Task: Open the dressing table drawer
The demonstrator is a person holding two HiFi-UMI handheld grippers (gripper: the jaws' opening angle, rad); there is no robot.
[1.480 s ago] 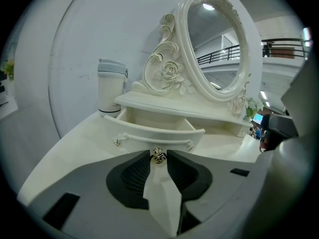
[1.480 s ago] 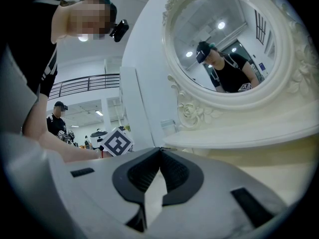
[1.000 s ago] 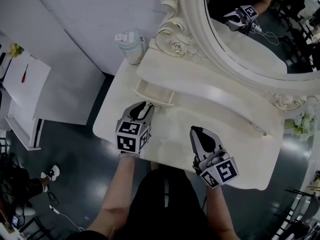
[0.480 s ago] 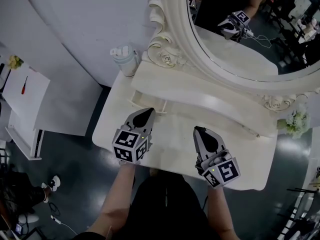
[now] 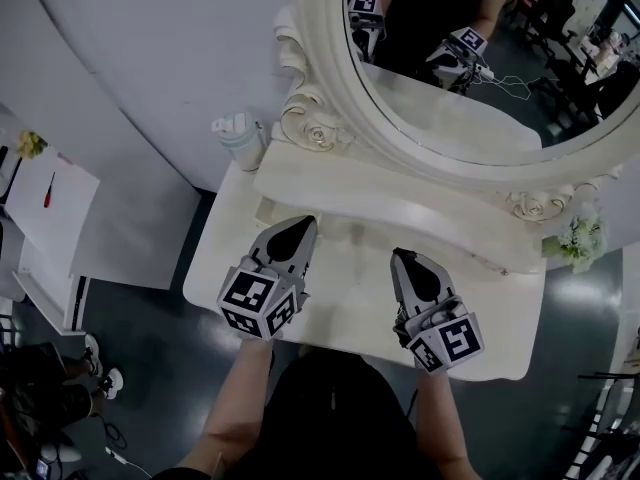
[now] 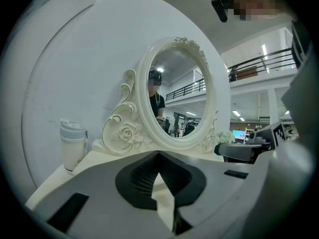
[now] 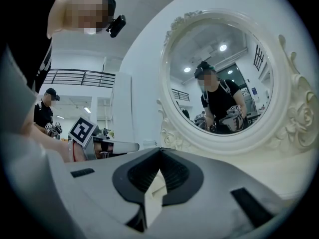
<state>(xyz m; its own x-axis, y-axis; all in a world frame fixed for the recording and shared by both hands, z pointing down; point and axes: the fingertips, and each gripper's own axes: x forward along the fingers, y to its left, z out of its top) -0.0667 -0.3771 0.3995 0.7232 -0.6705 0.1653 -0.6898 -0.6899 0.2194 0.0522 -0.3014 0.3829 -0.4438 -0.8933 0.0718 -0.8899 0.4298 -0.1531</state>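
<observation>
The cream dressing table (image 5: 345, 313) stands below me, under its oval mirror (image 5: 470, 78). Of its small left drawer (image 5: 264, 209) only a corner shows, standing out from the shelf front; the rest is hidden behind my left gripper (image 5: 303, 224). That gripper hovers above the table top, shut, with nothing between its jaws (image 6: 158, 154). My right gripper (image 5: 402, 256) hangs beside it over the table's middle, also shut and empty (image 7: 159, 151). Both point level toward the mirror. Each gripper view catches the other gripper: the right gripper (image 6: 240, 151) and the left gripper (image 7: 118, 147).
A pale tumbler (image 5: 238, 133) stands at the table's back left corner, next to the carved rose of the mirror frame (image 5: 312, 128). White flowers (image 5: 576, 238) sit at the right end. A white side cabinet (image 5: 50, 218) stands left, across a gap of dark floor.
My left gripper's jaws have closed, and it has lifted up and back from the drawer front. My right gripper has also risen a little. The drawer is now mostly covered.
</observation>
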